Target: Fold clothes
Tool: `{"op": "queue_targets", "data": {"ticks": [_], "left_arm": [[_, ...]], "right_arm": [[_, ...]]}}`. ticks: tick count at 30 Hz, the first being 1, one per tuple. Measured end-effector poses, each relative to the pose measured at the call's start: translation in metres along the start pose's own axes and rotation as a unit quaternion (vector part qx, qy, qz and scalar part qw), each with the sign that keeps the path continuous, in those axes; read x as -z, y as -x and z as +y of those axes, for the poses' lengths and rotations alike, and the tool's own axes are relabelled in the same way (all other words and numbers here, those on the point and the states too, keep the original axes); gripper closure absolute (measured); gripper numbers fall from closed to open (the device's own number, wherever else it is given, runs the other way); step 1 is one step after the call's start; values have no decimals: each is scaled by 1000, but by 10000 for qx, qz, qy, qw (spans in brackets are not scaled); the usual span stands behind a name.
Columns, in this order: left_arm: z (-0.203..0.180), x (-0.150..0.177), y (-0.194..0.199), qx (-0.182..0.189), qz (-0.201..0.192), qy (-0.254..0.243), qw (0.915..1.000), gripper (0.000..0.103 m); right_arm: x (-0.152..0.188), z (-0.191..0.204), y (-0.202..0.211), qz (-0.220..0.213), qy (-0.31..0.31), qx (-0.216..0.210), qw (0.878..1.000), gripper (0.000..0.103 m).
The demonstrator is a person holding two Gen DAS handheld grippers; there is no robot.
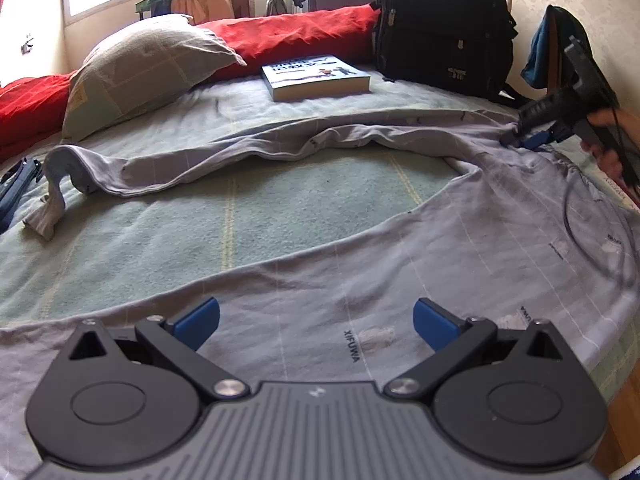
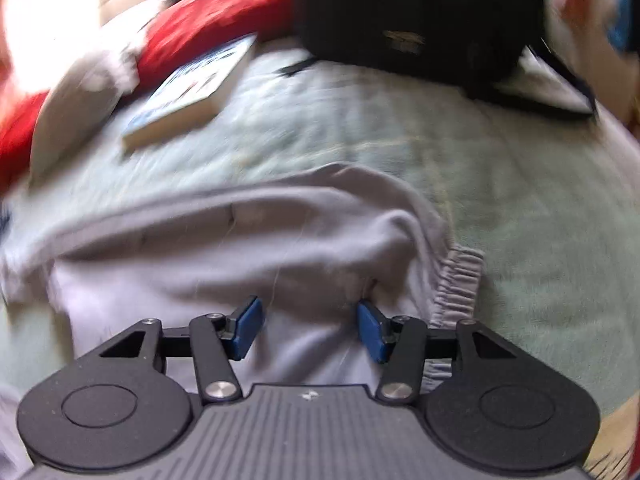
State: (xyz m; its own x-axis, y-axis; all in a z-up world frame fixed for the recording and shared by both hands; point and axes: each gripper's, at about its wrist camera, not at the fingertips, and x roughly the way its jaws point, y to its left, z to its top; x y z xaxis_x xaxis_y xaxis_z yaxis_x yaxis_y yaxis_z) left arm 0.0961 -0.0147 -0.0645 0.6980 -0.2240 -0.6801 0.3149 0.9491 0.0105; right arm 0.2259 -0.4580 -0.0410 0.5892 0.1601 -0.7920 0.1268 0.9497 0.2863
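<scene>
The pale grey trousers (image 1: 500,240) sprawl unfolded on the green blanket (image 1: 240,216). Both the left gripper (image 1: 316,322) and the right gripper (image 2: 310,326) stand spread, holding nothing. Folding looks barely begun.

A pale grey garment (image 1: 360,248) crossed by thin white lines and small dark lettering is seen on a pale green blanket (image 1: 224,216) striped faintly in yellow. Blue pads are carried by both black grippers. A red cover (image 1: 296,36), a black backpack (image 1: 440,20) and a blue-and-white book (image 1: 316,76) are seen along the far edge.

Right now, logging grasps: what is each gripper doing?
Left gripper: open, empty, over the grey trousers.
Right gripper: open, holding nothing.
</scene>
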Motion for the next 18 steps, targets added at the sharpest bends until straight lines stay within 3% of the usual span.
{"op": "queue_targets", "data": {"ticks": [3,10,13,18], "left_arm": [[3,0,4,-11,-50,32,10000,1],[2,2,5,35,-56,13,10000,1],[4,5,5,23,-48,35,10000,1],[11,8,5,-43,-19,102,9999,1]], "right_arm": [[2,28,16,-70,471,180,9987,35],[22,100,14,366,1360,-394,9892,32],[26,116,-8,490,1556,-65,9866,32],[9,114,-36,153,1473,231,9887,20]]}}
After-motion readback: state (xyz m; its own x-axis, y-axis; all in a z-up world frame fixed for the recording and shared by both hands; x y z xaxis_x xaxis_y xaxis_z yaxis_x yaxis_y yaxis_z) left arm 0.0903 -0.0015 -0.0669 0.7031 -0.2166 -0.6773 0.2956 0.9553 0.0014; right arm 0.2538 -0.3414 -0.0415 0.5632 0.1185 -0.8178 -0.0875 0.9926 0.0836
